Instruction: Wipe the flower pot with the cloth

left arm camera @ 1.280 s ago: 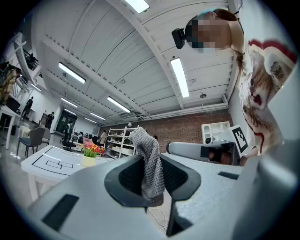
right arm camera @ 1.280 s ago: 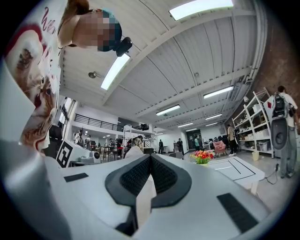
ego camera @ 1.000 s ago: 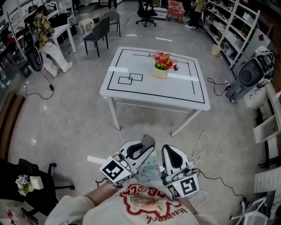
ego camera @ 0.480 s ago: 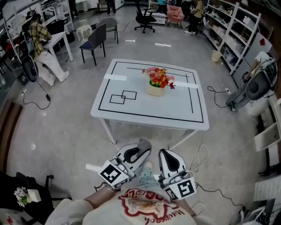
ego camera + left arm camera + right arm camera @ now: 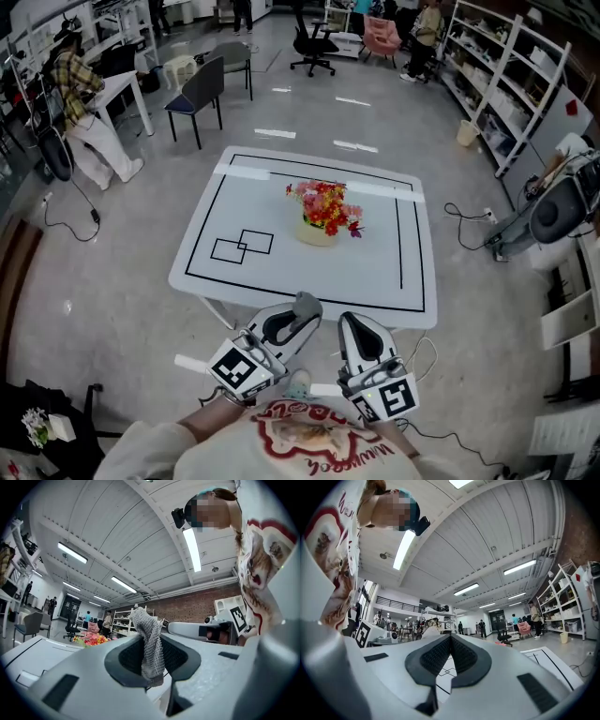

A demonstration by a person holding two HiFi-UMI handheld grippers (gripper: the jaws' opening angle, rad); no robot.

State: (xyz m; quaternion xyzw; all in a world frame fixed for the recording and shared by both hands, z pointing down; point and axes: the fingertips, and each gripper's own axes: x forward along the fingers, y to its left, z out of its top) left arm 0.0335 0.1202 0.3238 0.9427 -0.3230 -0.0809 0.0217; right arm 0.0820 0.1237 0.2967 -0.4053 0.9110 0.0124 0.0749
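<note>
A cream flower pot (image 5: pixel 316 232) with red and pink flowers (image 5: pixel 324 202) stands on the white table (image 5: pixel 366 262), a little right of its middle. My left gripper (image 5: pixel 298 315) is held in front of the table's near edge, shut on a grey knitted cloth (image 5: pixel 307 305). In the left gripper view the cloth (image 5: pixel 148 648) hangs pinched between the jaws, and the flowers (image 5: pixel 92 640) show far off. My right gripper (image 5: pixel 352 330) is beside it, shut with nothing between its jaws (image 5: pixel 450 644).
Black lines and two overlapping rectangles (image 5: pixel 242 247) are marked on the table. A chair (image 5: pixel 198 94) and a seated person (image 5: pixel 82 94) are at the far left. Shelving (image 5: pixel 525 84) lines the right side, with a round machine (image 5: pixel 562 211) and floor cables (image 5: pixel 469 220).
The table and pot have come closer and lower in the head view as I walk toward them. Both grippers keep the same pose, the left still gripping the cloth.
</note>
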